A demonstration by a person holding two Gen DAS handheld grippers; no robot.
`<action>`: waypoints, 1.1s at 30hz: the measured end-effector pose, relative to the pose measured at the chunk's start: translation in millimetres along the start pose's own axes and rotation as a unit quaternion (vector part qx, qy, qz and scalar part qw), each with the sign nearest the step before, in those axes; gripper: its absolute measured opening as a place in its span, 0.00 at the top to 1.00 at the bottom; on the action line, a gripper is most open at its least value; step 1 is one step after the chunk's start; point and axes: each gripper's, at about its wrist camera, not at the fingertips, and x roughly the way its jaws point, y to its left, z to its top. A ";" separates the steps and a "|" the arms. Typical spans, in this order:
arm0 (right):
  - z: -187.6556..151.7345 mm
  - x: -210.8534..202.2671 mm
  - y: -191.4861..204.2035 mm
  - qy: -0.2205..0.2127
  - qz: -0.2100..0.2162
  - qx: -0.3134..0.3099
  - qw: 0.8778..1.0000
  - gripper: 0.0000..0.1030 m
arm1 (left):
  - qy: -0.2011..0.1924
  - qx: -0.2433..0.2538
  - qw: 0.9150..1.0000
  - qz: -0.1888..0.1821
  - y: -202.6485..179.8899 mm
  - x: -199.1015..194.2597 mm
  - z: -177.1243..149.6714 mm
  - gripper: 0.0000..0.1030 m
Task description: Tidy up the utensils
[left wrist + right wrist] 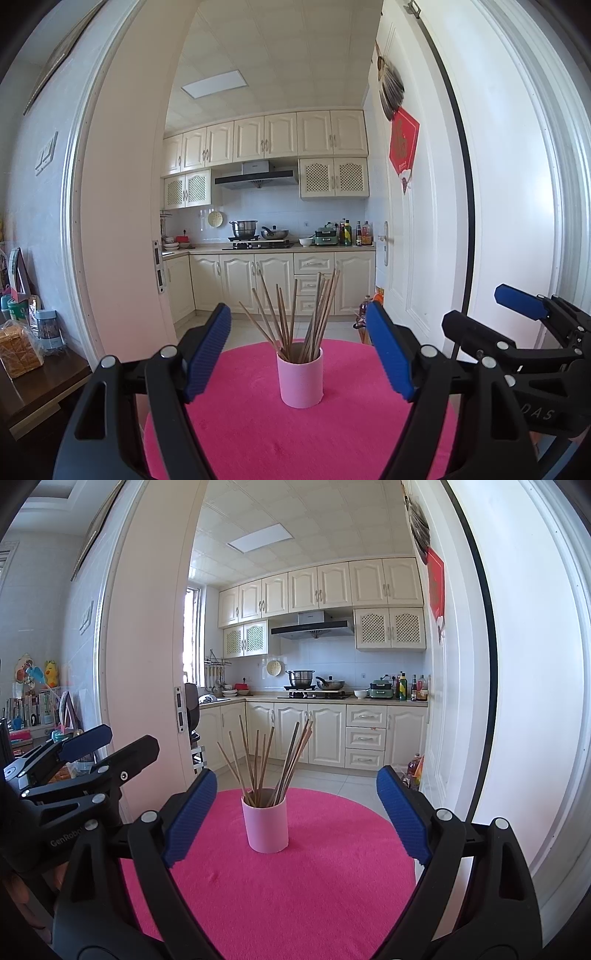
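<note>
Chopsticks (295, 314) beyond left hand-held gripper (299, 345)

Left tool (297, 352) and right tool (295, 812) gape (side by side), empty.

Pink cup (301, 380) upright on round pink-topped table (258, 435), roughly mid-table, closer to far edge. Bunch of wooden chopsticks (295, 317) stuck inside, fanned out messy, tips leaning every direction.

I see bright daylight, sharp focus, heavy fisheye bending at edges, dark vignette corners, no blur.
</note>
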 end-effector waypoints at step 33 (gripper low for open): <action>-1.6 0.6 1.5 0.004 0.004 0.003 1.000 0.16 | -0.003 0.003 1.000 0.000 2.4 1.7 -1.5 0.28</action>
